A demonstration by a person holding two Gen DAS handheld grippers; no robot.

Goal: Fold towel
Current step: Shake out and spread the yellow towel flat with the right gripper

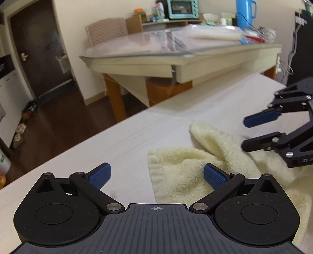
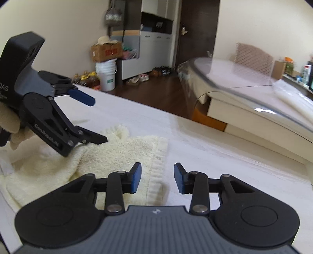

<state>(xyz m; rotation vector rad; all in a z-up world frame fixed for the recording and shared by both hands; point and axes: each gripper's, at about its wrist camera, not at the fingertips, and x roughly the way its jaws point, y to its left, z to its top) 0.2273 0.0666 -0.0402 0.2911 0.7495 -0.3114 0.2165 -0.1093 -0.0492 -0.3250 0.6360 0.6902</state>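
On the white bed sheet (image 2: 195, 140) lay a cream towel (image 2: 121, 148); both the left gripper (image 1: 157, 175), marked "GenRobot.AI", and right gripper (image 2: 157, 177) stood parted, gripping nothing.

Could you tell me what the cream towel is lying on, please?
The cream towel lies crumpled on a white sheet that spreads around it. What is beneath the sheet, and beneath the towel's bunched folds, is covered and cannot be seen.

place: home | cues: toaster oven (image 1: 183, 8); shoes (image 2: 139, 78); door (image 1: 42, 50)
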